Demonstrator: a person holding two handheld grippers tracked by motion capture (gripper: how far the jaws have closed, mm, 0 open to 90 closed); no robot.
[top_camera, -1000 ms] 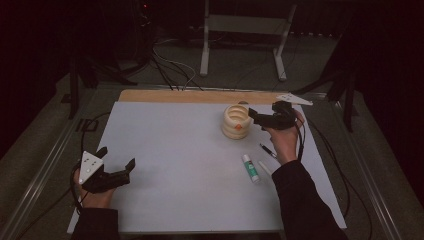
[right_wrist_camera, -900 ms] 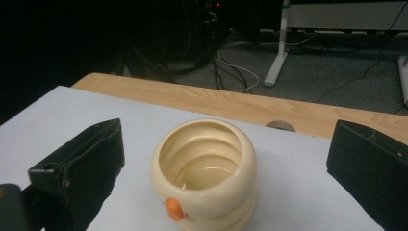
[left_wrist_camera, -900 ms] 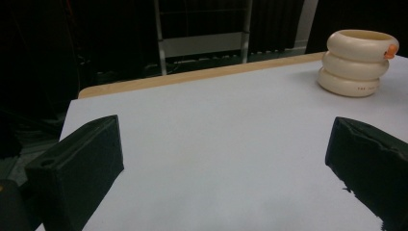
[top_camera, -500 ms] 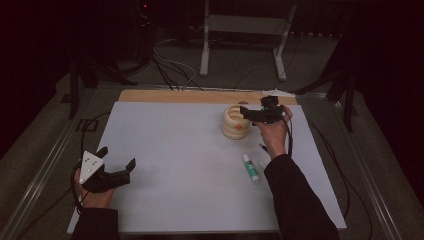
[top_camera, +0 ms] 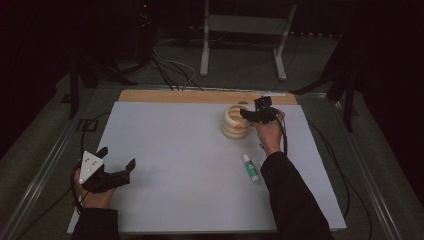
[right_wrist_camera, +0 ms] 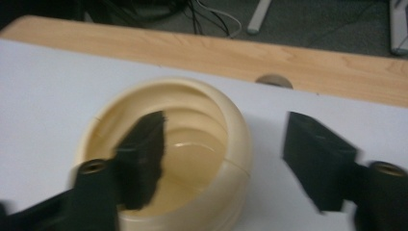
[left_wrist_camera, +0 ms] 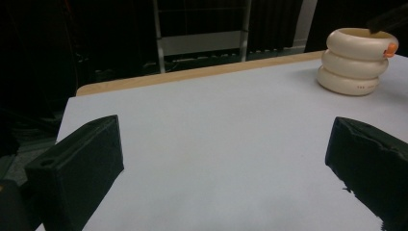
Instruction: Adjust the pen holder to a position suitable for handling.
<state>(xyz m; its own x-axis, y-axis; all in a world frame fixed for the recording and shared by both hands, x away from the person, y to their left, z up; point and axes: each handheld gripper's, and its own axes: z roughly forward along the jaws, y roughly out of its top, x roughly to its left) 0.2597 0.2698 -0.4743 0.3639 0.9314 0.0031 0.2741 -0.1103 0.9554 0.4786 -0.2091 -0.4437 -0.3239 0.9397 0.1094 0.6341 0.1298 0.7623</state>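
A cream ribbed holder [top_camera: 232,125] shaped like three stacked rings stands at the far right of the white table top [top_camera: 190,150], with a small orange mark [top_camera: 239,127] on its side. My right gripper [top_camera: 254,114] hovers at its rim, open. In the right gripper view the holder [right_wrist_camera: 202,192] looks hollow; one jaw hangs over its inside and the other outside its wall, the right gripper [right_wrist_camera: 226,126] straddling the rim. My left gripper [top_camera: 116,167] rests open at the near left, nothing between its jaws. The left gripper view [left_wrist_camera: 226,126] shows the holder [left_wrist_camera: 353,62] far off.
A white glue stick with a green end [top_camera: 250,167] lies on the table beside the right forearm. A bare wooden strip [top_camera: 190,96] with a round hole [right_wrist_camera: 272,80] runs along the far edge. A metal stand [top_camera: 240,30] and cables sit on the floor beyond.
My right gripper has moved left and away from the person, from beside the holder to over its rim. The left gripper has stayed still.
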